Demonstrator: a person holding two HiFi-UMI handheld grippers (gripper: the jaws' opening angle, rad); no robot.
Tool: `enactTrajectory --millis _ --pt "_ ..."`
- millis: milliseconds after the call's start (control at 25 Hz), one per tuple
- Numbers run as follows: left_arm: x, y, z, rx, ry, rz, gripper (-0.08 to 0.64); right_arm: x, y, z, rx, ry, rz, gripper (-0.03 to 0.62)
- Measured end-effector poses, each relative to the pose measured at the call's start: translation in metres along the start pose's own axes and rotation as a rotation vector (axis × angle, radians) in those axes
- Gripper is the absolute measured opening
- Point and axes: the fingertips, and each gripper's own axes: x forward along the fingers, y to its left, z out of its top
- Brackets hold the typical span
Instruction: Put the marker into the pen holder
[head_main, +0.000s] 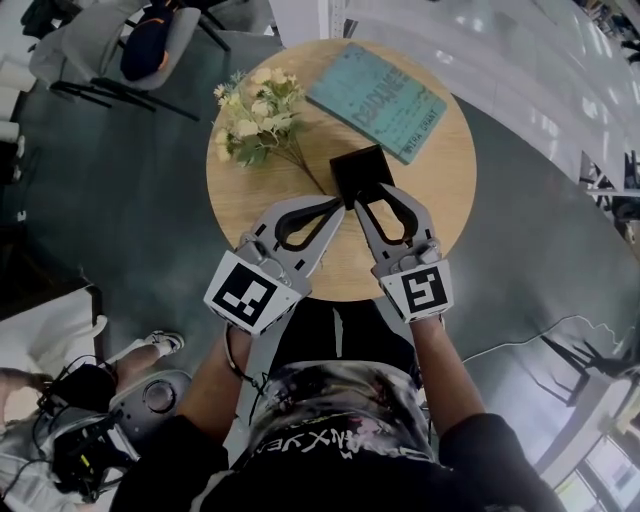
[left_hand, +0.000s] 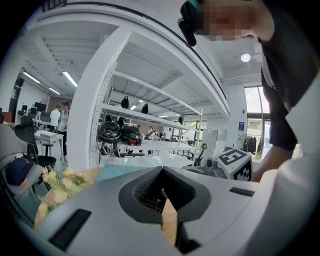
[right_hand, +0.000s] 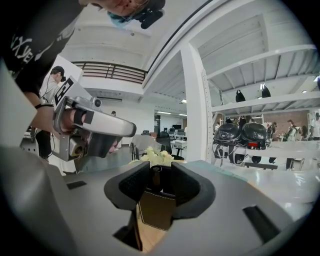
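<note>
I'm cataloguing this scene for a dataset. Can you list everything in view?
table: one, light wood, round, in front of the person
flowers: one bunch, cream with green leaves, far left of the table
book: one, teal, far right of the table
pen holder: one, black, mid-table at the gripper tips
marker: one, dark, standing in the pen holder
chair: one, grey, on the floor beyond the table
helmets: two, black, on a white shelf
left gripper: one, grey, jaws together, tips by the pen holder
right gripper: one, grey, jaws apart around the marker
</note>
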Motion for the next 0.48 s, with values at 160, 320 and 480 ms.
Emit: enactTrajectory --millis 160,320,480 --pt "-0.003 -0.002 0.005 0.007 0.001 0.002 0.021 -0.004 0.002 0.01 -0.007 -0.011 0.007 0.147" --pt "-0.006 -0.003 0.012 0.01 0.002 0.003 0.021 -0.008 0.003 0.02 -0.007 -0.012 0.01 0.153" --pt "-0.011 -0.005 0.015 0.034 0.028 0.005 0.021 -0.014 0.005 0.036 -0.011 -0.023 0.01 0.158"
